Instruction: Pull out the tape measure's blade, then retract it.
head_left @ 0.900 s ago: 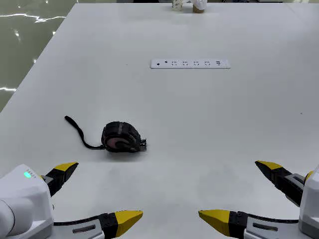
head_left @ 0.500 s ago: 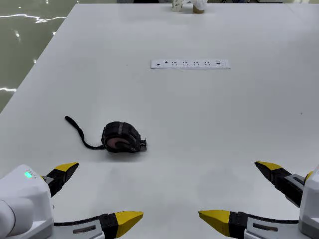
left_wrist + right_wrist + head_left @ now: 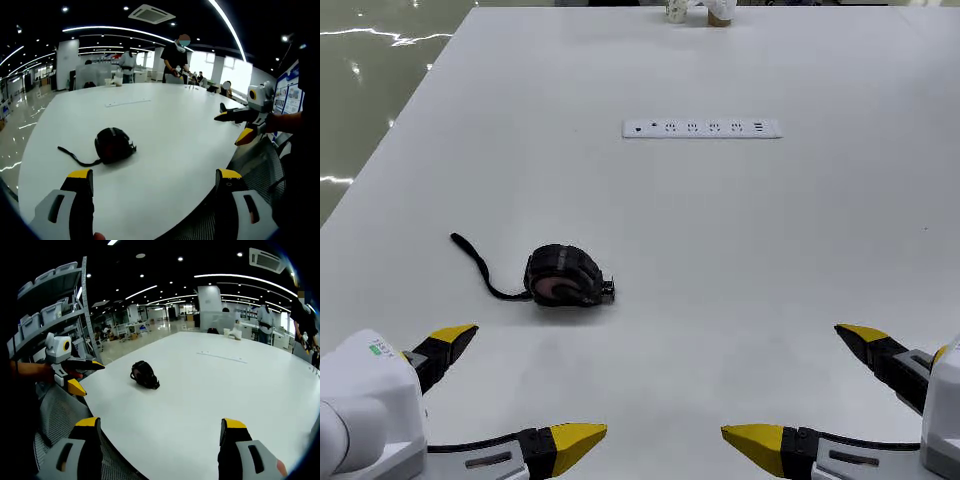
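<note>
tape measure (image 3: pixel 566 276): on the white table (image 3: pixel 770 250), left of centre in the head view, on the near half, well ahead of both grippers and closer to the left one
case: black and rounded, resting on the tabletop; nothing touches it
long axis: roughly left-right across the table in the head view
pointing: the mouth end with the hook tab (image 3: pixel 608 291) faces the person's right; the tab sits right at the case mouth
wrist strap (image 3: pixel 475 262): black, leaves the opposite end and trails left and away from the person, lying slack on the table
left gripper (image 3: pixel 535 381): at the near left edge of the table, yellow-tipped jaws spread wide with nothing between them; well short of the tape measure
left gripper view: own jaws (image 3: pixel 154 174) frame the tape measure (image 3: pixel 114 144), which lies ahead and slightly left of the centre line
right gripper (image 3: pixel 782 380): at the near right edge, jaws equally wide apart and holding nothing; well apart from the tape measure
right gripper view: own jaws (image 3: pixel 160 422) open; tape measure (image 3: pixel 144 374) ahead and to the left, mouth end toward this camera
power strip (image 3: pixel 701 128): white, flat on the table, well beyond the tape measure toward the far side, lying left-right
</note>
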### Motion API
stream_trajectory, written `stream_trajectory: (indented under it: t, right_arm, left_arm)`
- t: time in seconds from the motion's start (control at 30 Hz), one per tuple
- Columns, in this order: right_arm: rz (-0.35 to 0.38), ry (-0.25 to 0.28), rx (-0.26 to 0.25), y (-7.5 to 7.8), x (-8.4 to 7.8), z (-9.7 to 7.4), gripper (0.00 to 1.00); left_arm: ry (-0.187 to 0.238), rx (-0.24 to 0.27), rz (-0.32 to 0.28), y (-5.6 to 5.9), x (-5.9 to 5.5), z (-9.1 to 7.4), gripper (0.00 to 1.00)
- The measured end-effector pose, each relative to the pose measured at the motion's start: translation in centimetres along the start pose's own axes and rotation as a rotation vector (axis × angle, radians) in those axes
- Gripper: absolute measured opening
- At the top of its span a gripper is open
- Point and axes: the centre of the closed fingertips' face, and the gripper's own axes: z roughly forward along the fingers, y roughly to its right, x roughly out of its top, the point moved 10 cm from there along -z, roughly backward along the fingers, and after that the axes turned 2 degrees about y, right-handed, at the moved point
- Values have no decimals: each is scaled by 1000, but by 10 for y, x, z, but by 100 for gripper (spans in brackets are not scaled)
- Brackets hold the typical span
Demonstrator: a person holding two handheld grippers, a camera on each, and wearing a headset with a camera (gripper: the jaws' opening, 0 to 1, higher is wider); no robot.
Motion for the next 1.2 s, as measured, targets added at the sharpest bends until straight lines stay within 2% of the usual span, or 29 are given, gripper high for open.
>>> stream_trajectory:
  t: [0.53,0.9,1.2]
  right_arm:
    - [-32,4,8,8,7,1,99]
    - [-50,11,41,14,11,5,99]
    - [-89,-10,61,21,12,9,99]
  left_arm:
    - [-8,-13,19,-5,5,2,99]
    - [-20,-34,39,-12,9,4,99]
    - [-30,-45,63,-18,14,9,99]
